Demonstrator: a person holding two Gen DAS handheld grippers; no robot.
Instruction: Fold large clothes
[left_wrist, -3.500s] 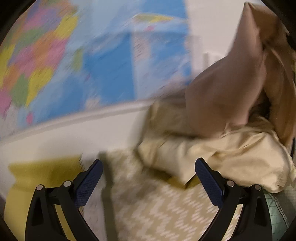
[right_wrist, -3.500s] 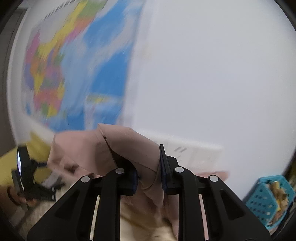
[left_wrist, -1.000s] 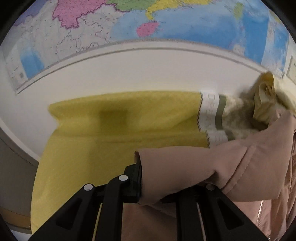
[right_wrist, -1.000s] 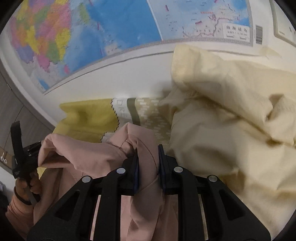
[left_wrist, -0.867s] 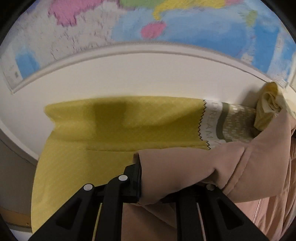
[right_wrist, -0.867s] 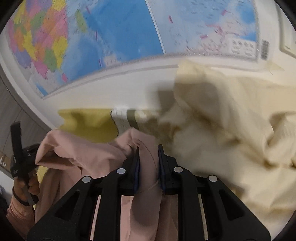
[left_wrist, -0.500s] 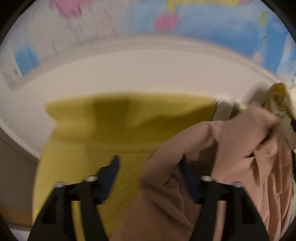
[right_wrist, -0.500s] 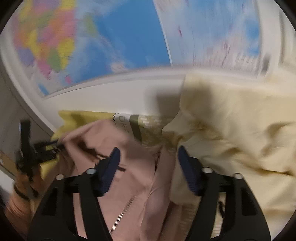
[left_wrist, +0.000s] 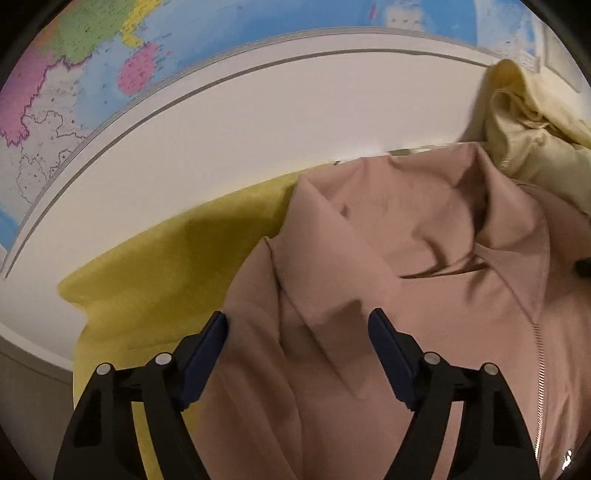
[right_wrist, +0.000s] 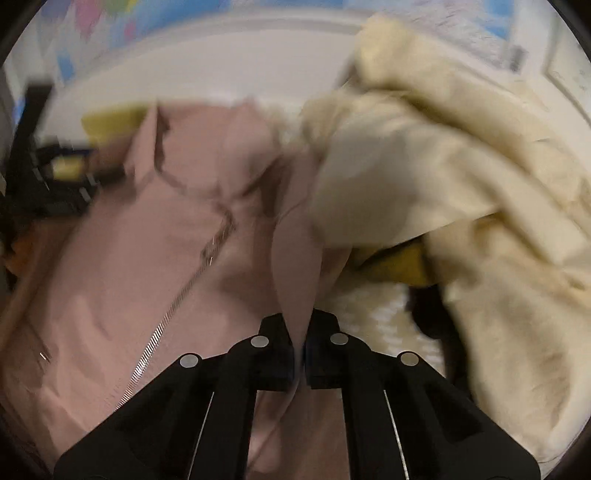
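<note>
Pink jacket lies rumpled (zipper showing) on yellow blanket.

I see the jacket lying on the blanket. To the jacket's right sits the heaped garment, partly overlapping it. Behind the jacket, a wall map hangs. My left tool hovers above the jacket's left part.

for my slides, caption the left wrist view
Open left gripper over a dusty-pink zip-up jacket lying on a mustard-yellow cloth.
</note>
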